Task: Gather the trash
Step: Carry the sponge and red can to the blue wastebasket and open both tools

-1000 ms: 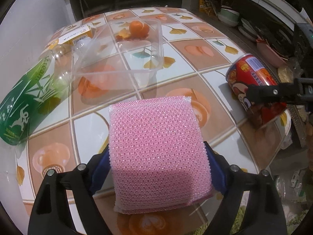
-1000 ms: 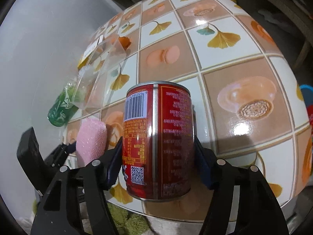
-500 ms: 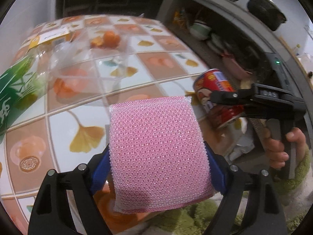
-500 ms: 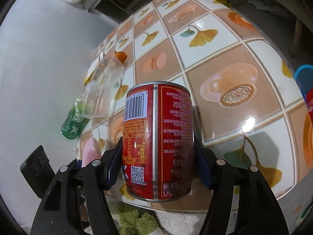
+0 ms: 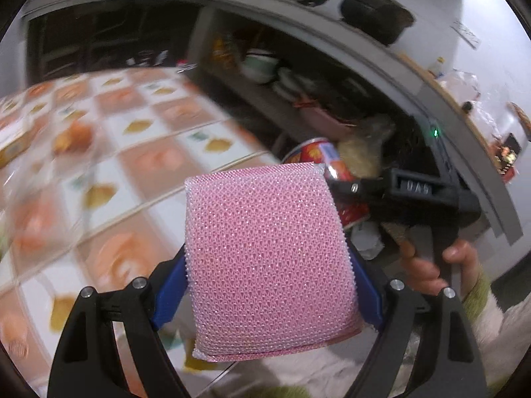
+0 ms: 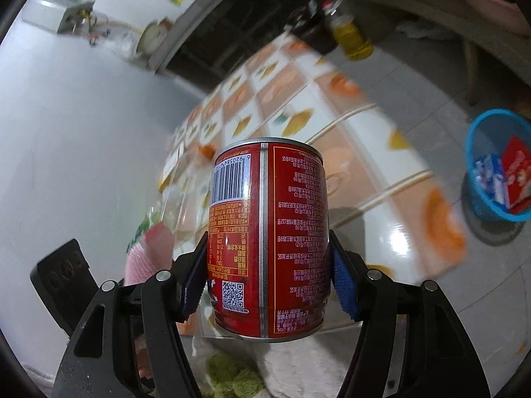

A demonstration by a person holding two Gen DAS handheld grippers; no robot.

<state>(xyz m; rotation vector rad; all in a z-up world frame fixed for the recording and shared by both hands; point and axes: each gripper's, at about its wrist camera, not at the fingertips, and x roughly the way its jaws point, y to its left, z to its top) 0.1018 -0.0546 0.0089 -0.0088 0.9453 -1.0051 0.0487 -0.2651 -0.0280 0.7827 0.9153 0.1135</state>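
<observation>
Left gripper [image 5: 268,265] is clamped on a pink mesh sponge [image 5: 265,258], blue pads pressing both side edges; right gripper [image 6: 265,275] is clamped on a red can [image 6: 267,238], pads on its left & right walls, can upright w/ barcode & printed text facing the cam. Only the left view shows the person's hand [image 5: 438,265] round the right tool's handle, a green LED on that tool, dark pots on the counter top & bowls on the shelf under it; there the can is half hidden behind the sponge's top right corner. Only the right view shows a blue basket [image 6: 478,172] on the grey floor, well apart from the table [image 6: 381,152], w/ red & blue-white packets inside; also a yellow oil bottle [image 6: 351,38] past the table's far end, and the sponge as a pink sliver to the can's left. Sponge: squarish, glittery net weave, slightly bowed. Vs 1 s ago: both tools have swung away from the tabletop; the green bottle & clear tub have left the left view; tiles now blur; basket is newly in sight on the right.
</observation>
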